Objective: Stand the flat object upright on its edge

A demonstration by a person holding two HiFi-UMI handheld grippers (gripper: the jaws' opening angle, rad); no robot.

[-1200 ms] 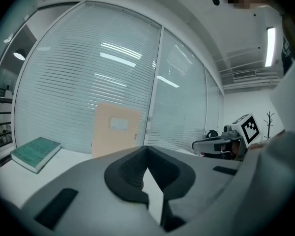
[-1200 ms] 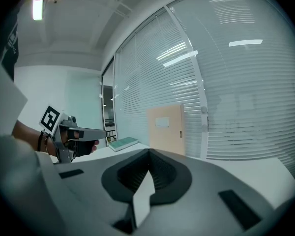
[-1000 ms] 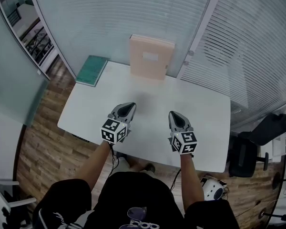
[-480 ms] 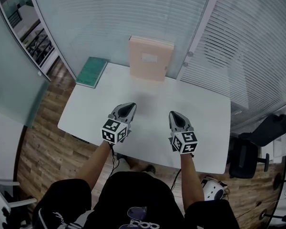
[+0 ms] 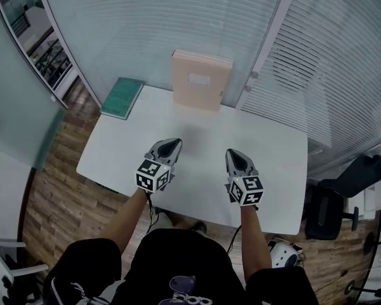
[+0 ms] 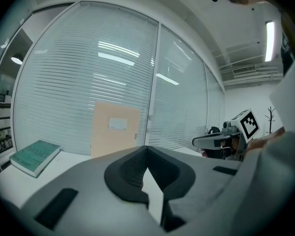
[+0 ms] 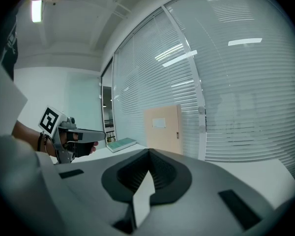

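One beige folder (image 5: 201, 80) stands, long axis vertical.

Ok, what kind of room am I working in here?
Most likely an office meeting room: slatted-blind glass walls on two sides, a white table, and a black office chair on a wood floor.

Bench middle: the white bench (image 5: 273, 138) lies bare ahead of both grippers, open through to its far edge.
Far edge, centre: a tan folder (image 5: 200, 80) stands upright against the glass wall (image 5: 133, 24), closing off the back.
Far left corner: a green book (image 5: 122, 95) lies flat, with a bare gap between it and the folder.
Near half: the left hand-held gripper (image 5: 173, 143) and the right hand-held gripper (image 5: 233, 153), jaws closed and empty, sit side by side with free room between them.
Right side: bare bench up to its edge; a black chair (image 5: 330, 202) stands beyond it.
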